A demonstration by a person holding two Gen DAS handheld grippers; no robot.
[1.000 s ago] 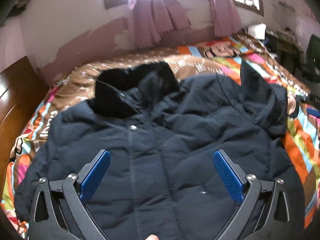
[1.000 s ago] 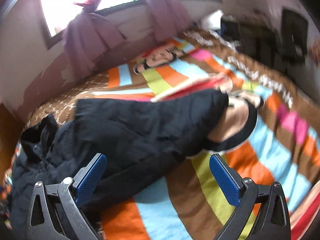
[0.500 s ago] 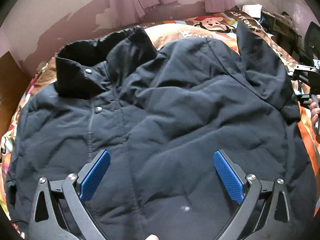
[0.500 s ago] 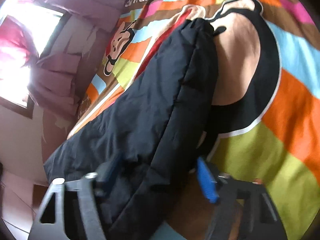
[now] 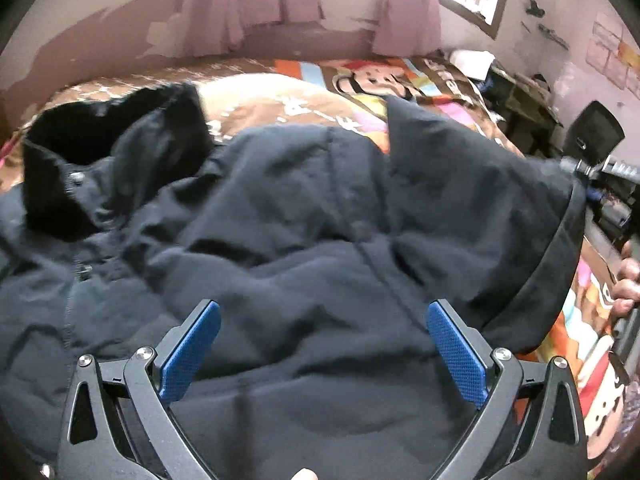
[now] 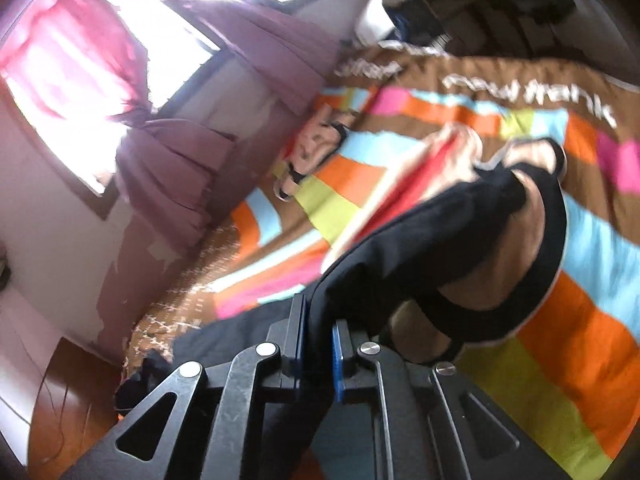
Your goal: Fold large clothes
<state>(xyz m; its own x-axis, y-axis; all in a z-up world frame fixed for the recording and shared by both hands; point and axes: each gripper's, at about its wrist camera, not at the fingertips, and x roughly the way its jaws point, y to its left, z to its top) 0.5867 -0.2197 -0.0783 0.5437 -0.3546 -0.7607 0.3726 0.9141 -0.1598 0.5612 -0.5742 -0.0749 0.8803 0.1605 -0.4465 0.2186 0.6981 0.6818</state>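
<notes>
A large dark navy padded jacket (image 5: 304,232) with a black furry collar (image 5: 80,148) lies front up on the bed. My left gripper (image 5: 320,344) is open and empty, just above the jacket's lower body. My right gripper (image 6: 318,344) is shut on the jacket's sleeve (image 6: 432,236) and holds it lifted off the bedspread. In the left wrist view the raised sleeve (image 5: 480,200) stands up at the right, with the right gripper (image 5: 600,184) at its edge.
A striped cartoon bedspread (image 6: 540,360) covers the bed. Purple curtains (image 5: 256,0) hang on the far wall under bright windows. A wooden board (image 6: 68,412) is at the left. Cluttered furniture (image 5: 520,96) stands at the right.
My right gripper closed on the sleeve and lifted it up off the bedspread. My left gripper stayed open and shifted slightly over the jacket body.
</notes>
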